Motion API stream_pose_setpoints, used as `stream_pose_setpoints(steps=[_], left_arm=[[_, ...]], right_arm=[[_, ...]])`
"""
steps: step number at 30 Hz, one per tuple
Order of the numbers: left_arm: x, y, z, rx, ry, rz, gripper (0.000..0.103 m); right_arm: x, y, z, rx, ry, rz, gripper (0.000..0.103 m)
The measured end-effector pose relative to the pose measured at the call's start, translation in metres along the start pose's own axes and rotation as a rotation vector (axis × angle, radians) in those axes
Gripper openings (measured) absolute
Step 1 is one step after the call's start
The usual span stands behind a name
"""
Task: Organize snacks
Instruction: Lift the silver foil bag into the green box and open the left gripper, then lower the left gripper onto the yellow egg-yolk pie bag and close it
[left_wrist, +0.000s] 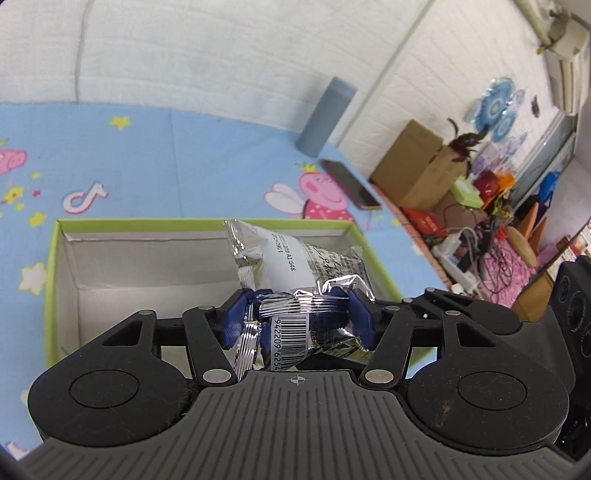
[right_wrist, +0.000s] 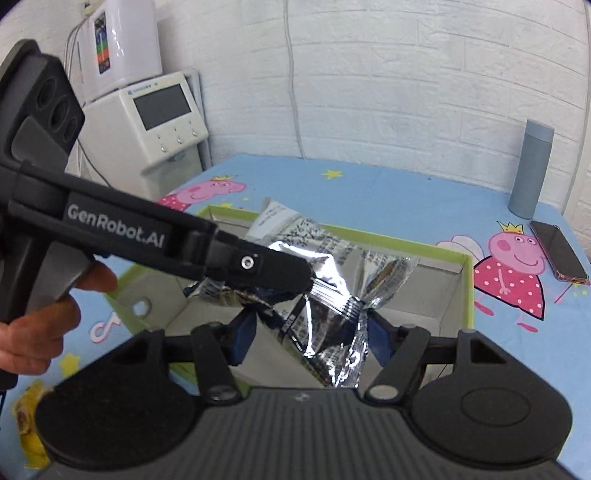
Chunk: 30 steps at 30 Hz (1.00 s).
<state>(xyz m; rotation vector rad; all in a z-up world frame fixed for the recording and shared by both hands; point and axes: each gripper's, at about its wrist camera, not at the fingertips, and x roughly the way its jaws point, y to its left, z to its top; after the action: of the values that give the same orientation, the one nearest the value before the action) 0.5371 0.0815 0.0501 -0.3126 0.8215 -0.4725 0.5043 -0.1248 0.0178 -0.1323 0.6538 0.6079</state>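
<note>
A silver foil snack packet (left_wrist: 295, 295) is held above the green-rimmed cardboard box (left_wrist: 51, 266), which is taken here as the landmark. In the left wrist view the left gripper (left_wrist: 297, 317) is seen clamped on the packet's crimped middle — its blue pads (left_wrist: 232, 321) press in from both sides, and the barcode end hangs toward the camera. The packet's far end is raised over the box's pale interior.

In the right wrist view the same packet (right_wrist: 332, 280) is seen stretched between the two tools. The right gripper (right_wrist: 306, 332) is placed around the packet's lower end, its blue fingers (right_wrist: 243, 336) set at a middling width; whether the pads press on the foil cannot be told. The left gripper's black arm (right_wrist: 258, 264) is seen crossing in from the left, over the box's (right_wrist: 467, 280) near-left corner, with a hand (right_wrist: 40, 321) on its grip.

Beyond the box, on the blue cartoon mat (right_wrist: 388, 192), a grey cylinder (right_wrist: 532, 170) stands upright — a dark phone (right_wrist: 559, 253) lies just beside it. A yellow wrapped snack (right_wrist: 27, 424) lies on the mat, left of the box.
</note>
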Motion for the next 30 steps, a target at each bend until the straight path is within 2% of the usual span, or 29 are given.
stream_pose_setpoints(steps=[2,3,5,8,11,15,19,24,27,30], left_arm=[[0.015,0.010,0.000,-0.005,0.015,0.037,0.050],[0.020,0.014,-0.001,-0.007,0.020,0.056,0.057],[0.018,0.019,-0.002,-0.022,0.010,0.077,0.062],[-0.001,0.014,-0.008,-0.012,-0.026,0.080,0.064],[-0.028,-0.005,-0.025,0.025,-0.059,0.075,0.068],[-0.055,-0.037,-0.064,0.067,-0.066,0.039,0.069],[-0.064,-0.061,-0.109,0.070,-0.031,-0.021,0.071],[-0.052,-0.085,-0.148,0.066,0.026,-0.059,0.070],[-0.043,-0.092,-0.152,0.059,0.043,-0.045,0.069],[-0.034,-0.090,-0.149,0.043,0.051,-0.042,0.062]], right_arm=[[0.012,-0.005,-0.002,-0.008,0.012,-0.004,0.081],[0.017,-0.007,-0.003,-0.010,0.011,-0.005,0.084],[0.014,-0.011,-0.005,-0.006,-0.003,-0.019,0.087],[-0.019,-0.010,-0.012,-0.009,-0.079,-0.022,0.092],[-0.061,-0.006,-0.030,-0.006,-0.136,-0.045,0.093],[-0.109,0.002,-0.074,0.033,-0.165,-0.065,0.093],[-0.144,0.008,-0.123,0.114,-0.170,-0.086,0.093],[-0.148,0.010,-0.156,0.204,-0.148,-0.054,0.093],[-0.137,0.009,-0.158,0.202,-0.127,-0.062,0.093],[-0.124,0.003,-0.155,0.202,-0.112,-0.048,0.093]])
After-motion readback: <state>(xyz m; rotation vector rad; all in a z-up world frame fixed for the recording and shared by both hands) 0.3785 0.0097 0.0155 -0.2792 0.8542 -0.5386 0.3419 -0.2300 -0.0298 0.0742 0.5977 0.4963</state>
